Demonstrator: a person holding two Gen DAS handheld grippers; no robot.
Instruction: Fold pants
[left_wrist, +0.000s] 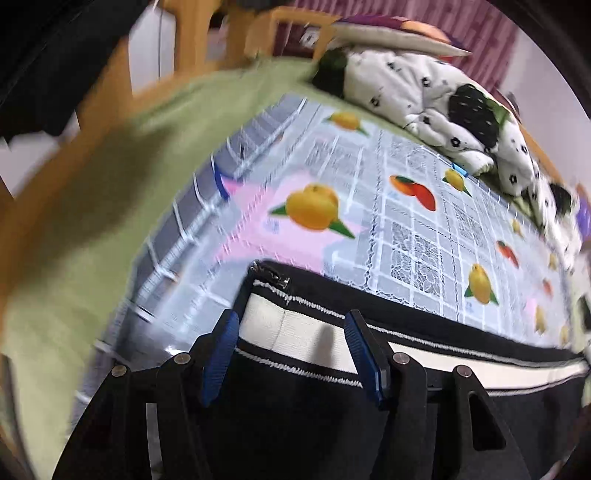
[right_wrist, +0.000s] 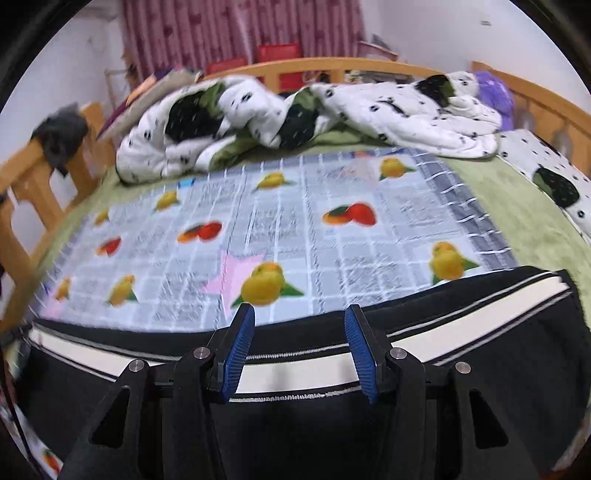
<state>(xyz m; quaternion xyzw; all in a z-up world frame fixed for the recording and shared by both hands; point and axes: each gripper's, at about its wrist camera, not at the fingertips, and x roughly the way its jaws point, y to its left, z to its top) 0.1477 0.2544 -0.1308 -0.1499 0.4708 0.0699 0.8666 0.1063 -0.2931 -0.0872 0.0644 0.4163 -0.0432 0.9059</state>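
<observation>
Pants (left_wrist: 303, 417), black with a white waistband, lie flat on the fruit-print cloth (left_wrist: 406, 206) covering the bed, at the cloth's near edge. Left tool (left_wrist: 291, 350) stands spread above the waistband's end, blue pads clear of the fabric, nothing pinched. Right tool (right_wrist: 299, 350) likewise stands spread over the waistband further along, gripping nothing. Beyond the cloth's far edge a white spotted quilt (right_wrist: 369, 110) lies bunched against the wooden bed rail (right_wrist: 332, 66).

No legible text or labels anywhere.
</observation>
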